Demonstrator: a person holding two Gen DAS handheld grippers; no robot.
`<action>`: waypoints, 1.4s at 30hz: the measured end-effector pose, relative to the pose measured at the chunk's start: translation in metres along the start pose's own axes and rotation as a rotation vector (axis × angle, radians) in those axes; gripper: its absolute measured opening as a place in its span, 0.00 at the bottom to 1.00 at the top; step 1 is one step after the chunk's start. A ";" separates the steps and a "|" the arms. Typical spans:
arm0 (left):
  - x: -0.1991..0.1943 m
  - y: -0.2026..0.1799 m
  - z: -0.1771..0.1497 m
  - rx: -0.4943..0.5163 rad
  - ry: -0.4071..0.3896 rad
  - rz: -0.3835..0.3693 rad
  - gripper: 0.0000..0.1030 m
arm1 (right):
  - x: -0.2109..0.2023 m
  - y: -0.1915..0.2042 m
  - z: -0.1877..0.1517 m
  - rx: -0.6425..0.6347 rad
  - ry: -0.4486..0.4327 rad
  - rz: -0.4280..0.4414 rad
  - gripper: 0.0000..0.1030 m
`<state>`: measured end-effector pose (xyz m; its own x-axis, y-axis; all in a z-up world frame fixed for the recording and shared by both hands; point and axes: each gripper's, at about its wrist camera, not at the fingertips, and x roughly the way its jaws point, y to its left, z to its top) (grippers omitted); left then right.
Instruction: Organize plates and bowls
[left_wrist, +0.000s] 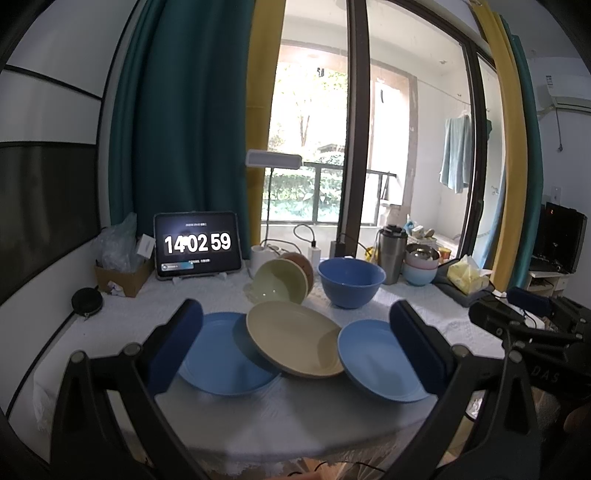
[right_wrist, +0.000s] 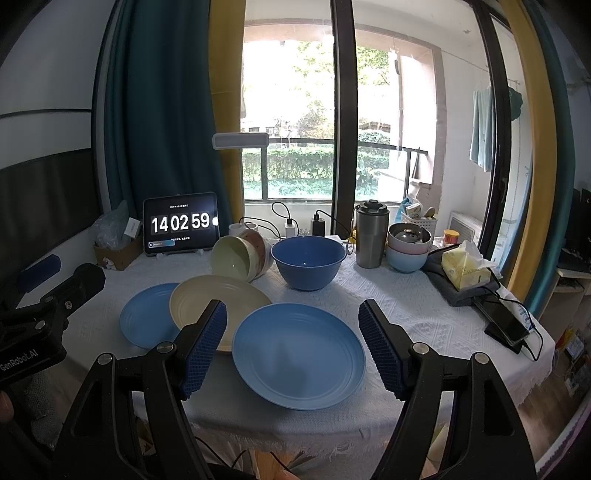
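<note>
Both grippers hover above the near edge of the white-clothed table (right_wrist: 406, 295), holding nothing: the left gripper (left_wrist: 295, 343) and the right gripper (right_wrist: 293, 345) each have jaws spread wide. The beige plate (right_wrist: 207, 299) overlaps the left blue plate (right_wrist: 147, 321); the right blue plate (right_wrist: 299, 354) lies just beside it. Behind it stand the blue bowl (right_wrist: 308, 262) and tilted green bowl (right_wrist: 232, 260).

Three round plastic plates: beige plate (right_wrist: 207, 295) overlaps two blue plates (right_wrist: 147, 321) (right_wrist: 299, 356). Deep blue bowl (right_wrist: 308, 264) upright; green bowl (right_wrist: 232, 262) tipped sideways.
</note>
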<state>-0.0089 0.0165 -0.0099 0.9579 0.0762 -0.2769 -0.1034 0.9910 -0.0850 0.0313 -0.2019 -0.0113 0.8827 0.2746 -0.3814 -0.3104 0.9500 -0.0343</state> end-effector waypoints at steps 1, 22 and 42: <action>0.000 0.000 0.000 0.000 0.000 0.000 0.99 | 0.000 0.000 0.000 0.000 0.001 0.000 0.75; 0.006 0.007 -0.012 -0.003 0.034 0.010 0.99 | 0.003 0.002 -0.007 0.004 0.020 0.011 0.75; 0.085 0.010 -0.039 -0.028 0.241 0.044 0.99 | 0.077 -0.009 -0.019 0.019 0.153 0.062 0.75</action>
<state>0.0611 0.0291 -0.0711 0.8607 0.0877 -0.5014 -0.1548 0.9835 -0.0936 0.0955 -0.1916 -0.0580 0.7976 0.3082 -0.5186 -0.3544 0.9351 0.0107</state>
